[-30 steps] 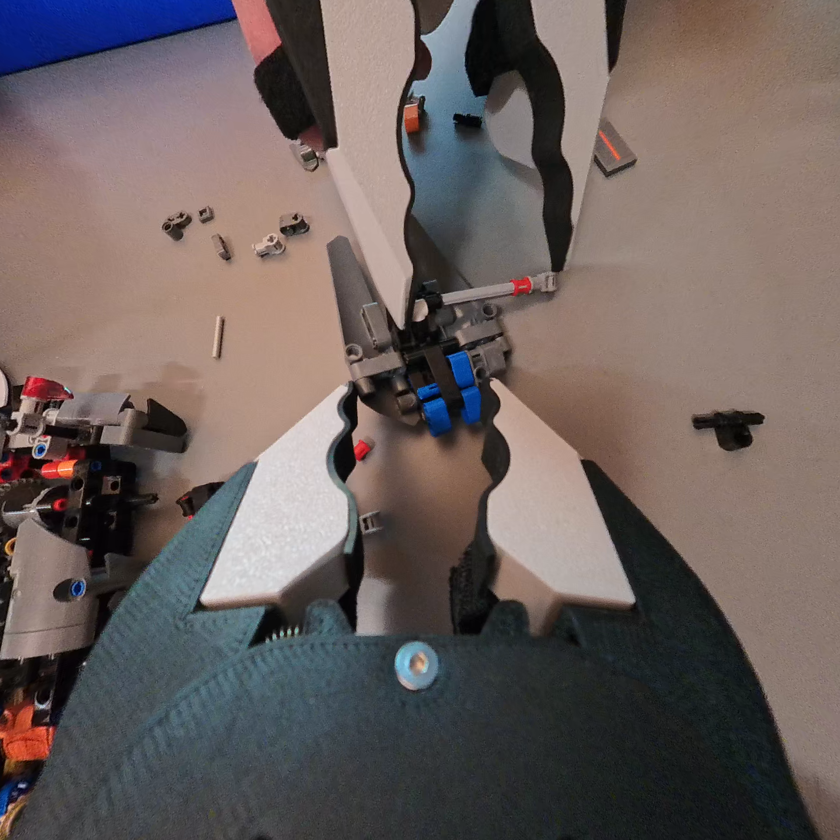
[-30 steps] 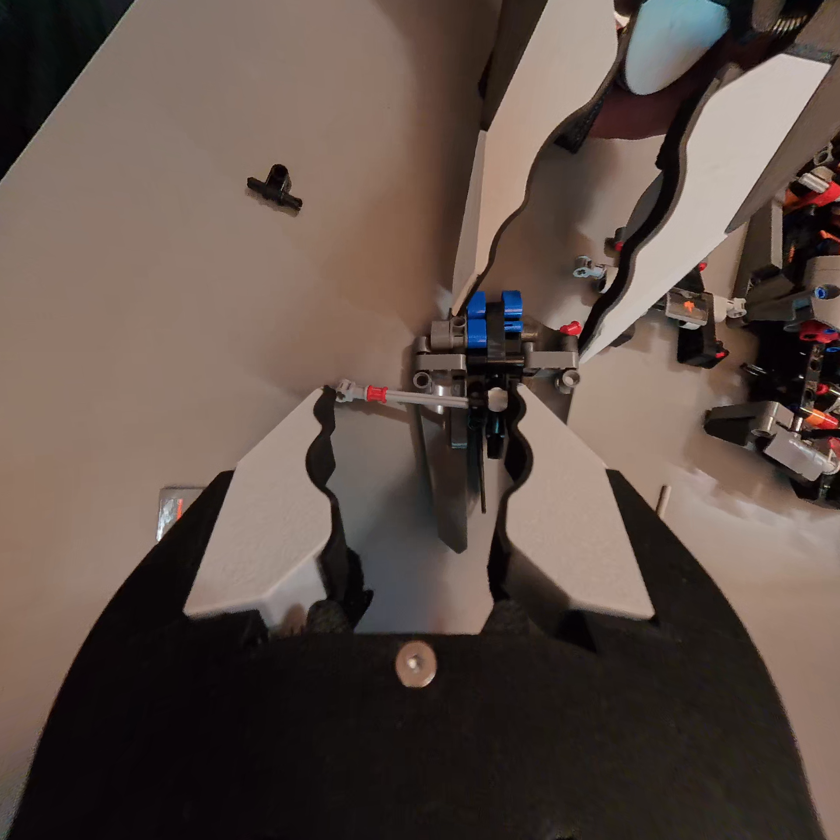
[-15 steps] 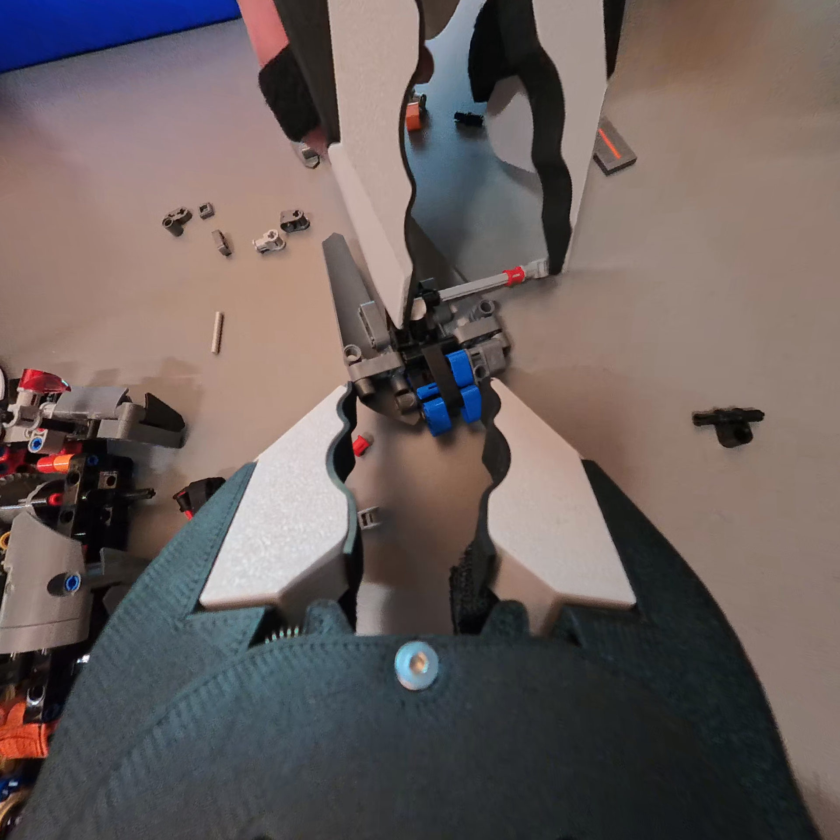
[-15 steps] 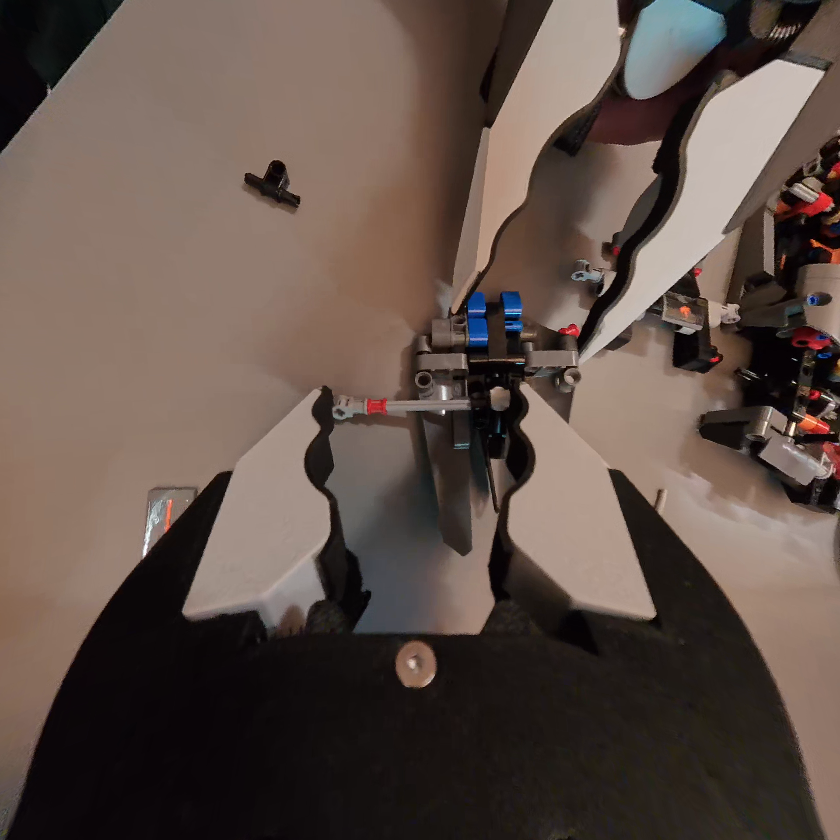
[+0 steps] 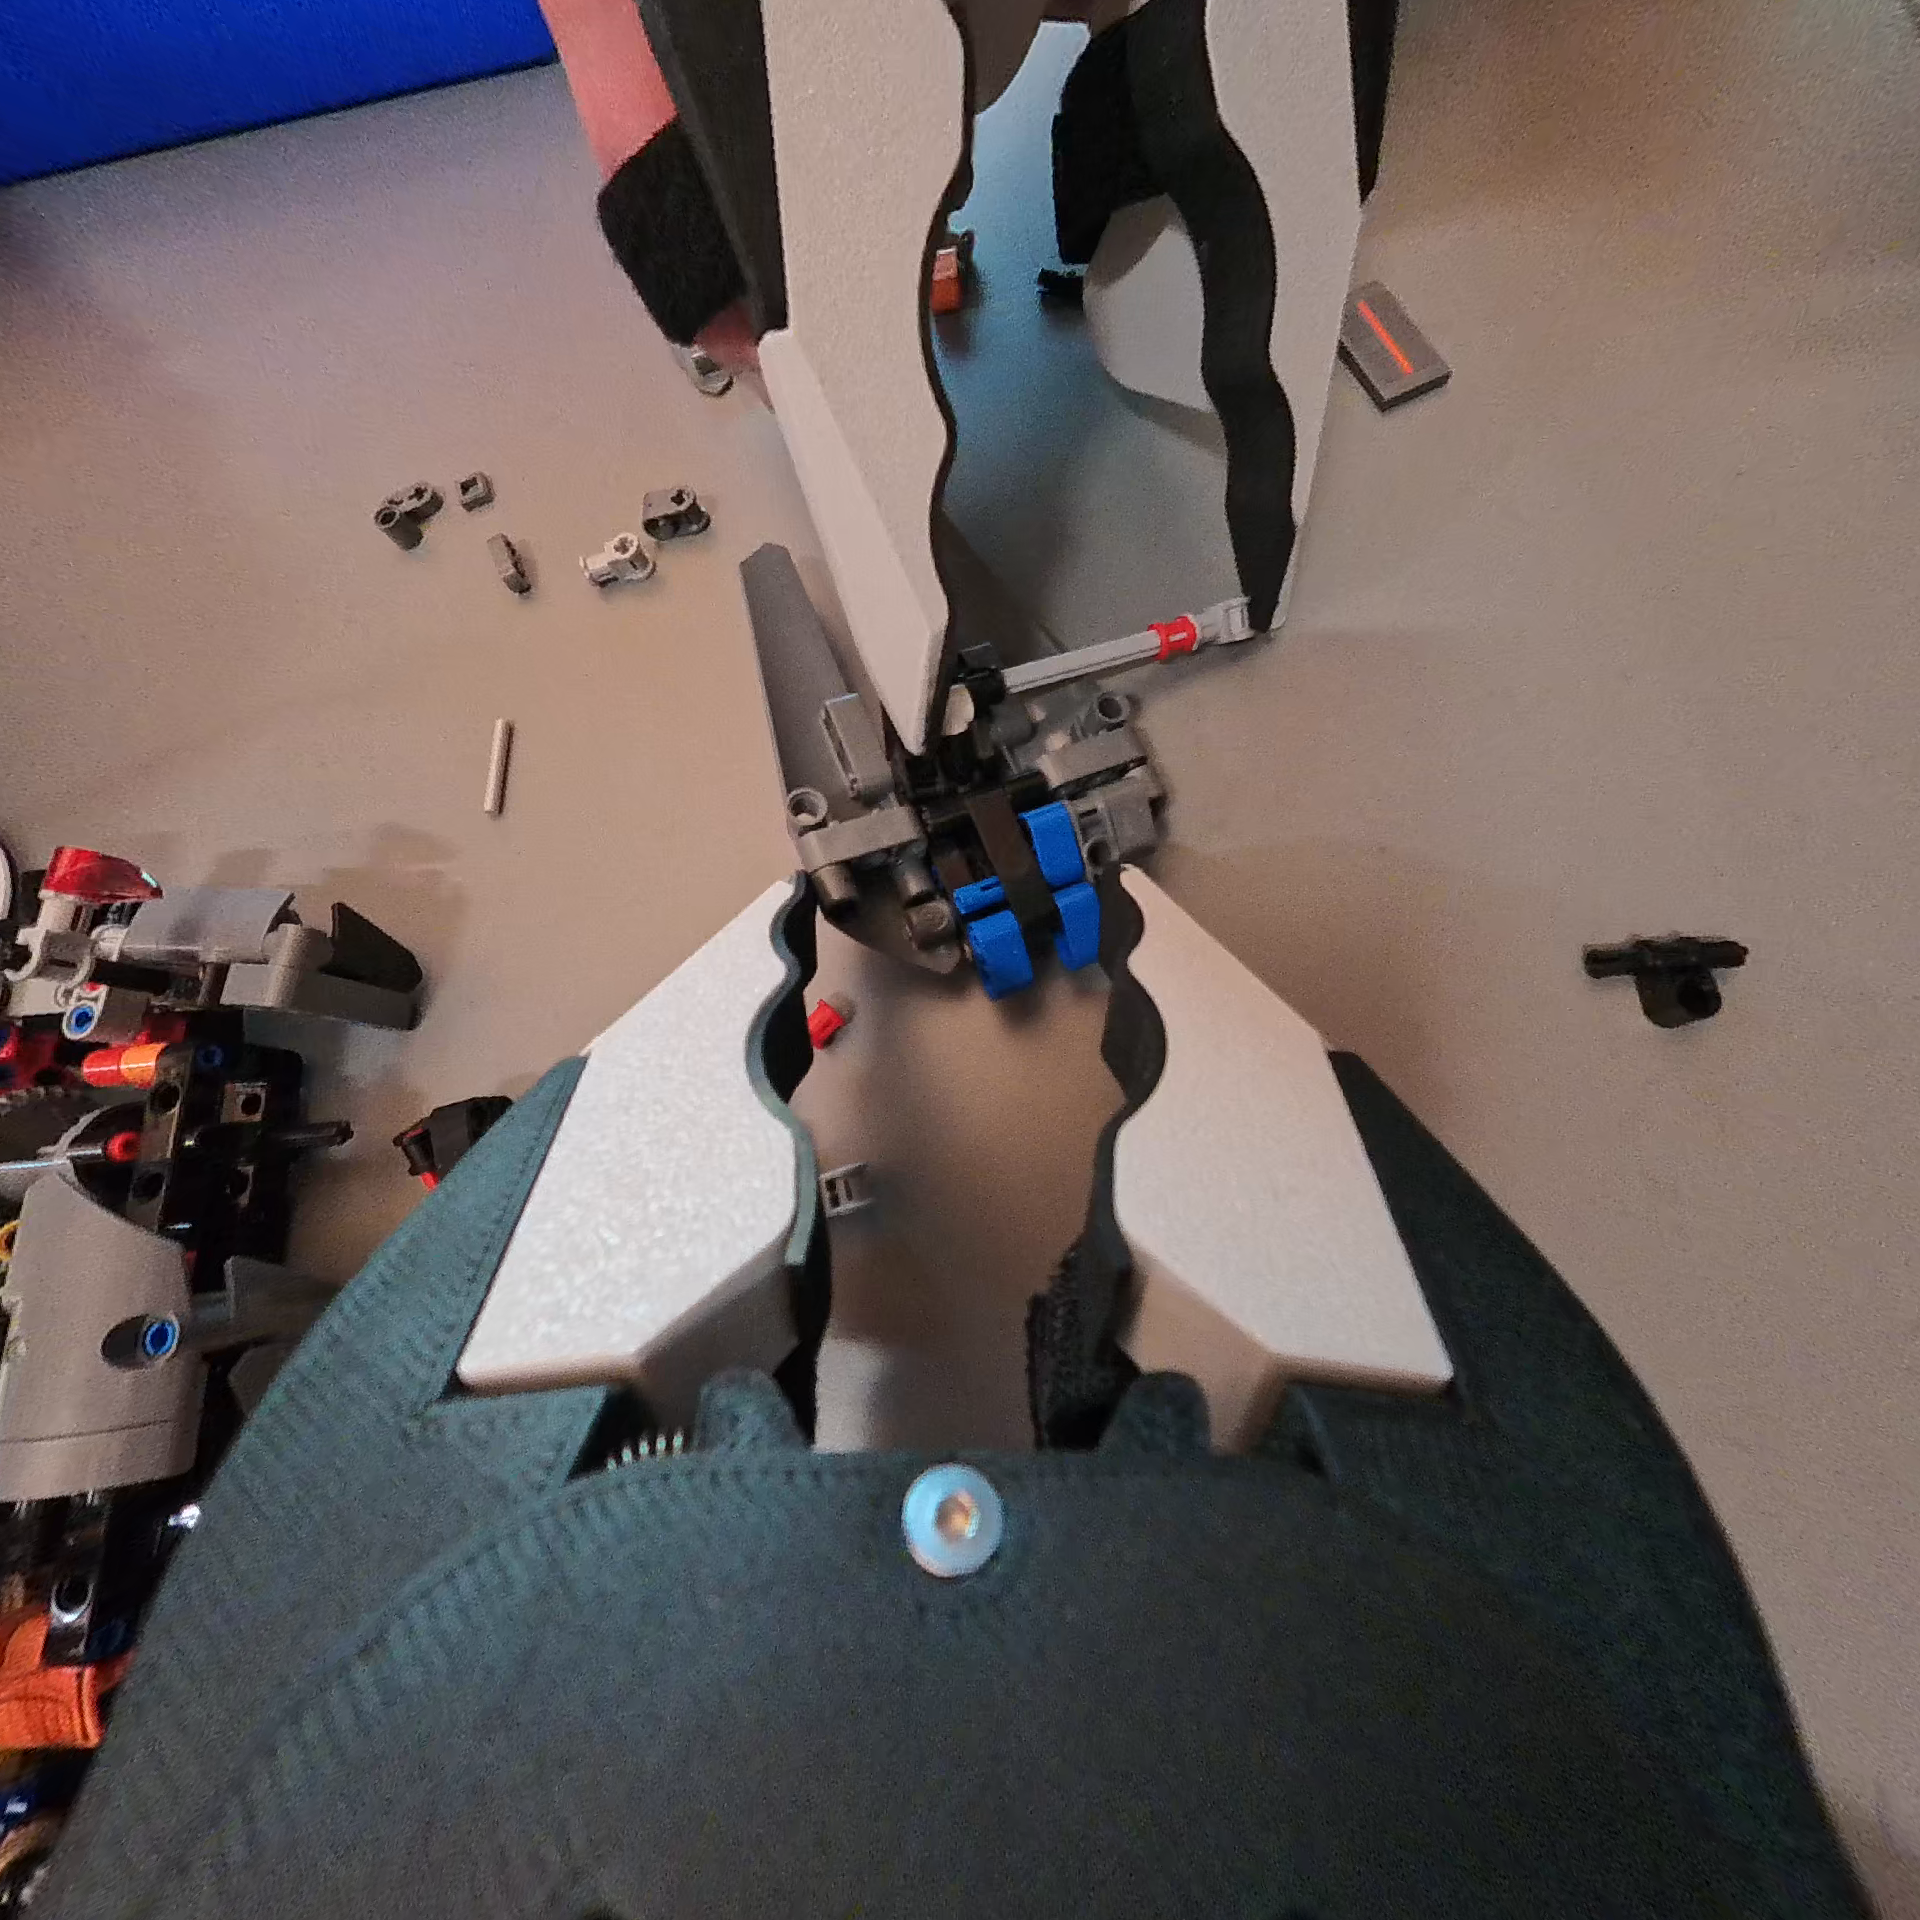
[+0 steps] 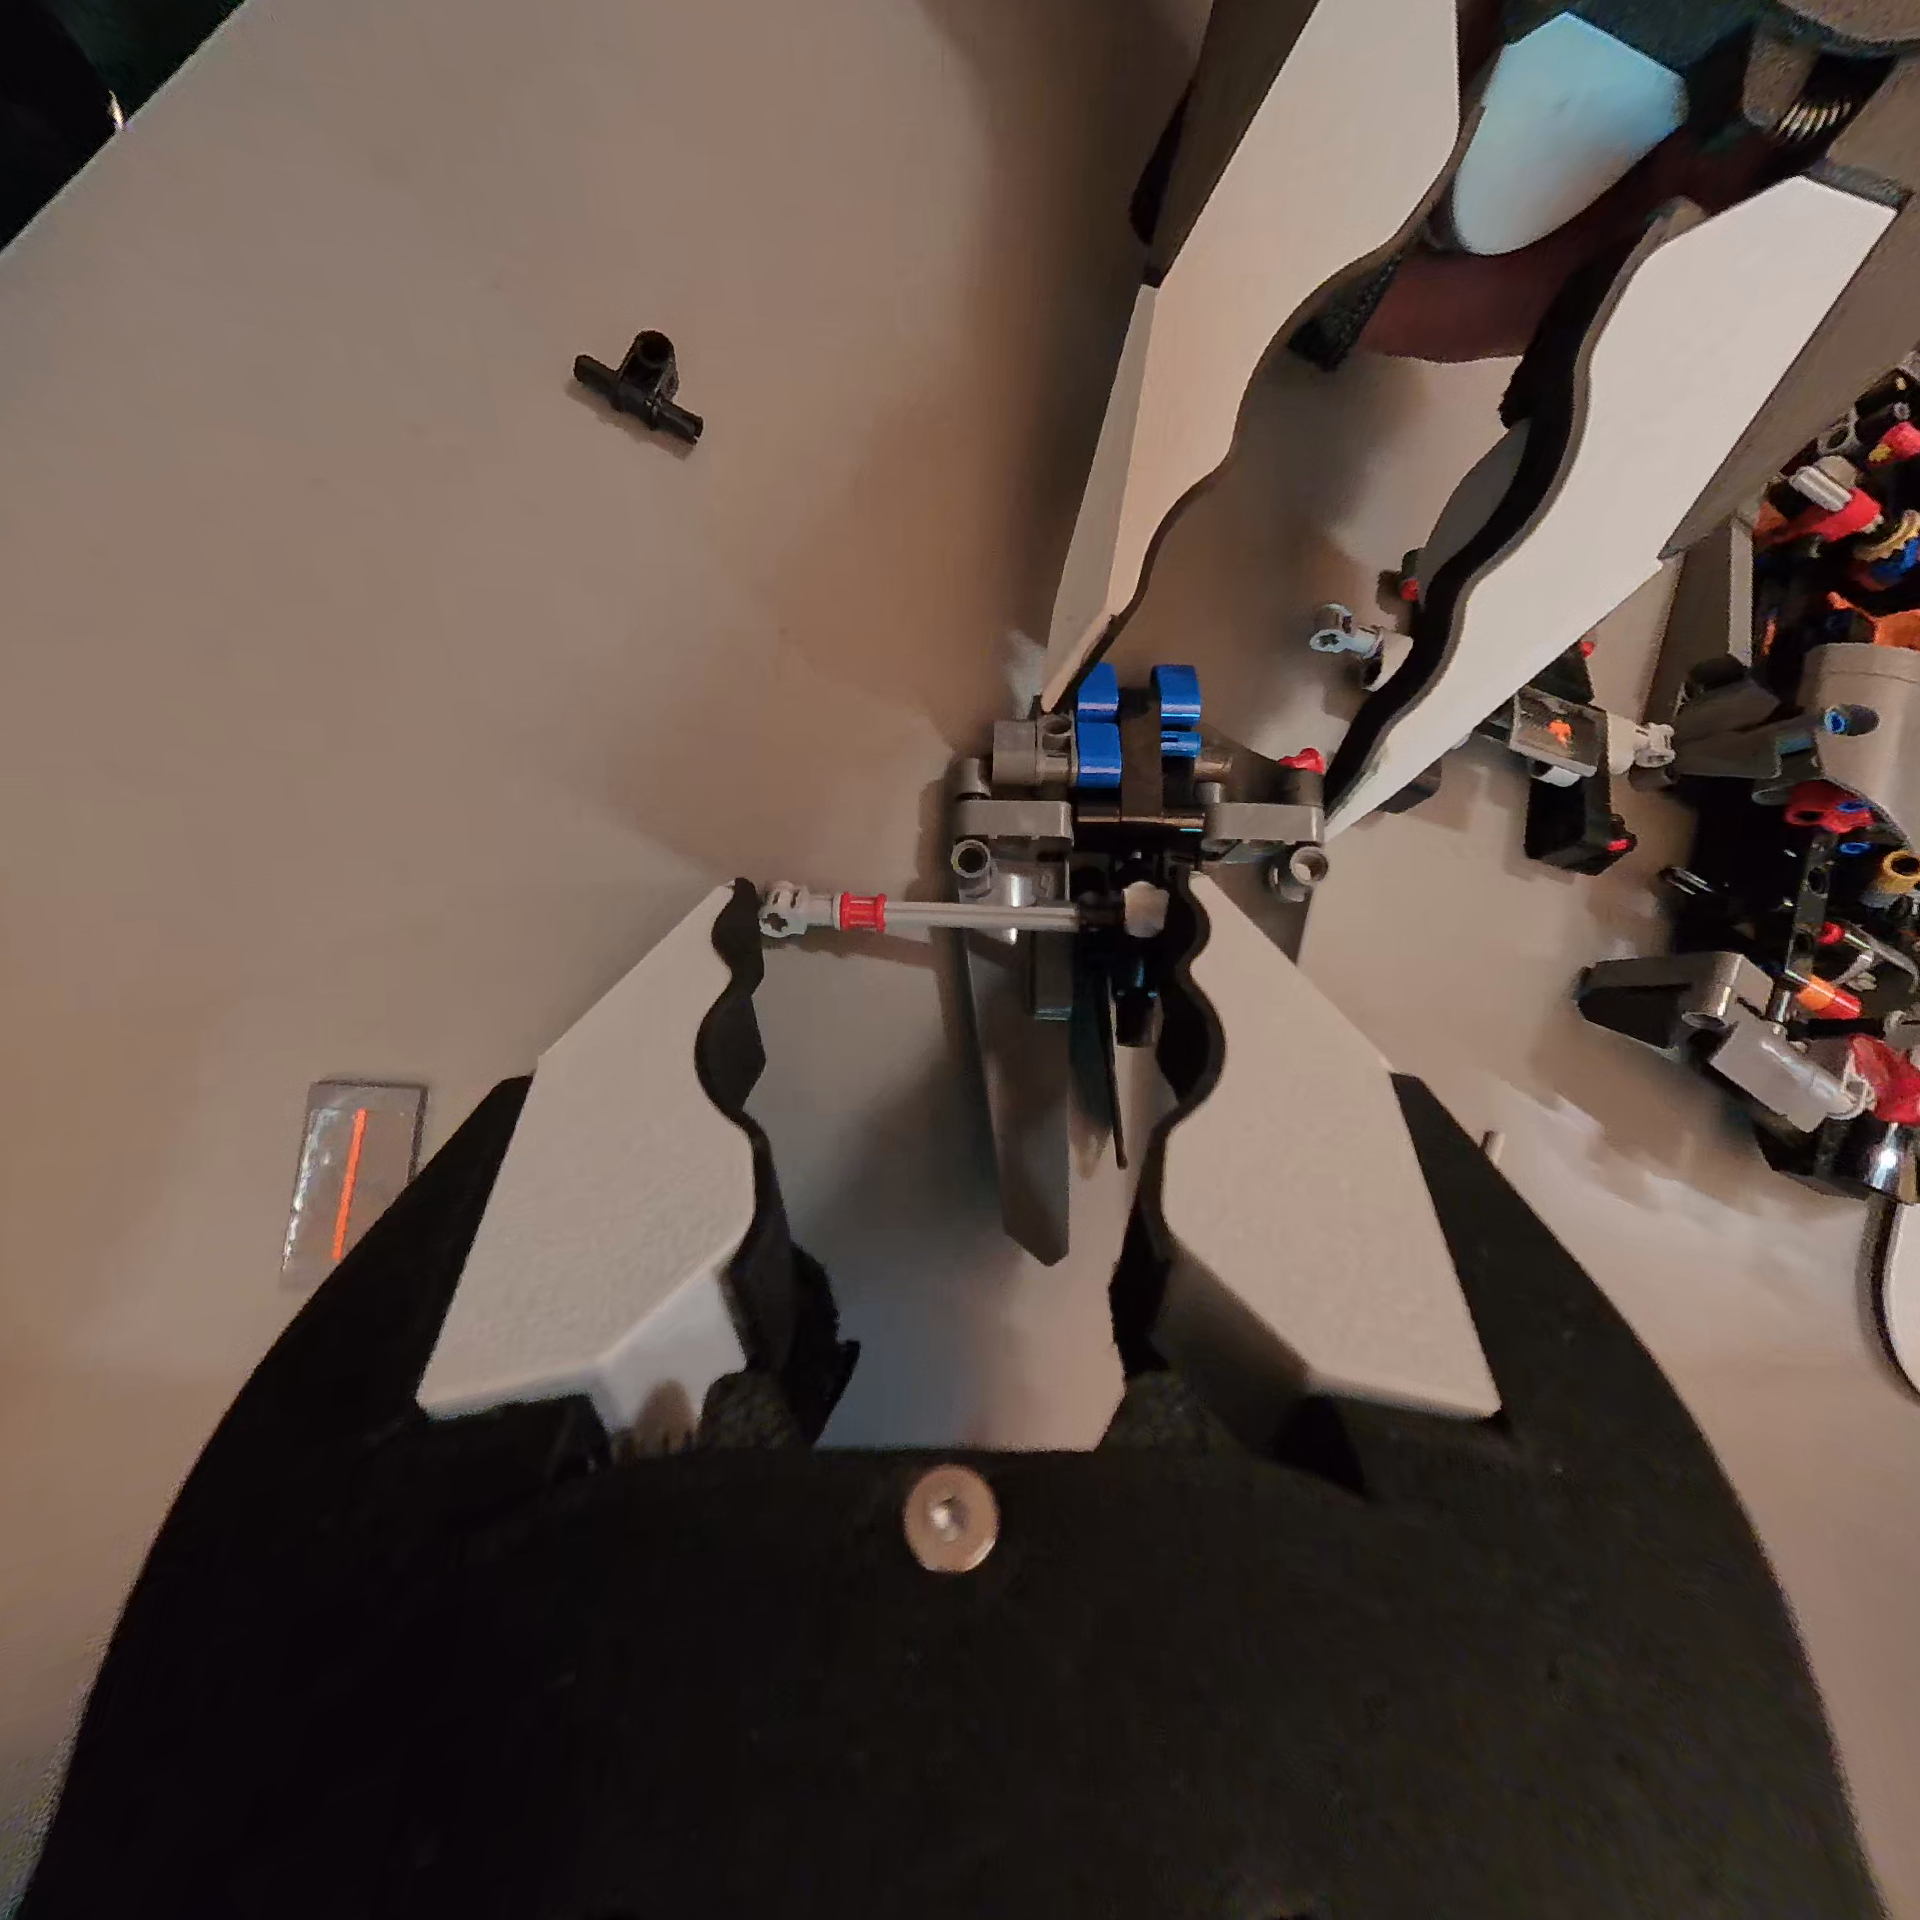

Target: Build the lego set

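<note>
A small grey, black and blue lego sub-assembly (image 5: 977, 831) lies on the tan worktop (image 5: 1558, 727) between the two tools, which face each other: the left tool (image 5: 961, 904) stands spread with its tips flanking the blue end, and the right tool (image 6: 961, 904) stands spread around the far end, one tip by the thin grey axle (image 6: 935, 914) with a red bush. Around them lie a black connector (image 5: 1668, 971), a grey tile with an orange stripe (image 5: 1392, 345), small grey connectors (image 5: 540, 520), a short pale rod (image 5: 500, 766), and a larger part-built model (image 5: 156, 1091) crowding the left tool's side.
</note>
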Tool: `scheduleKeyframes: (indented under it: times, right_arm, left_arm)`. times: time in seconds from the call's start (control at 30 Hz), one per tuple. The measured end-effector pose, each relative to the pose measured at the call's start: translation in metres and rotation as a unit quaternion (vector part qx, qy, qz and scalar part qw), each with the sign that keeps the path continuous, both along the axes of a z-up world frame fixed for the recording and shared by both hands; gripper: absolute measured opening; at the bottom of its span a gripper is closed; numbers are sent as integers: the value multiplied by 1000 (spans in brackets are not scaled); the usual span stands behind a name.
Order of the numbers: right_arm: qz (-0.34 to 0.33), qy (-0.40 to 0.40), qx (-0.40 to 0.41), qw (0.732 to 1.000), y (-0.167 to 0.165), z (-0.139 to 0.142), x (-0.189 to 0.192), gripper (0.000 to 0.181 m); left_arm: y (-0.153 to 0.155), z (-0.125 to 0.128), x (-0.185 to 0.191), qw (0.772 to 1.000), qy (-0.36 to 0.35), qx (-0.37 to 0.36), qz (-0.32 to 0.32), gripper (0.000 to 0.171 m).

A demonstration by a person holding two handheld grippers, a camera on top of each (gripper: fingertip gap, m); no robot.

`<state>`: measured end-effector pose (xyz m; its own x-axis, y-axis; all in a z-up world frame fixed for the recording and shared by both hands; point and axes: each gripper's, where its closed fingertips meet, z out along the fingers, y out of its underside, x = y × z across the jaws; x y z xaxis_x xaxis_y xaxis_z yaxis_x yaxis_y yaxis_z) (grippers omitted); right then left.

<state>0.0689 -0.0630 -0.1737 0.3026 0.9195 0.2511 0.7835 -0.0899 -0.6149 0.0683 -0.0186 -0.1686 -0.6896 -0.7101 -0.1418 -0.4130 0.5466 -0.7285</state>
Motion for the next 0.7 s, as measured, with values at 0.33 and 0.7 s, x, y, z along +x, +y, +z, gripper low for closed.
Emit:
scheduleKeyframes:
  times: [0.33, 0.7]
  right_arm:
    - [0, 5, 1, 1000, 1, 0, 0, 76]
    - [7, 5, 0, 1000, 1, 0, 1, 75]
  left_arm:
    - [-1, 0, 0, 1000, 1, -6, 3, 53]
    - [-1, 0, 1, 1000, 0, -10, 1, 54]
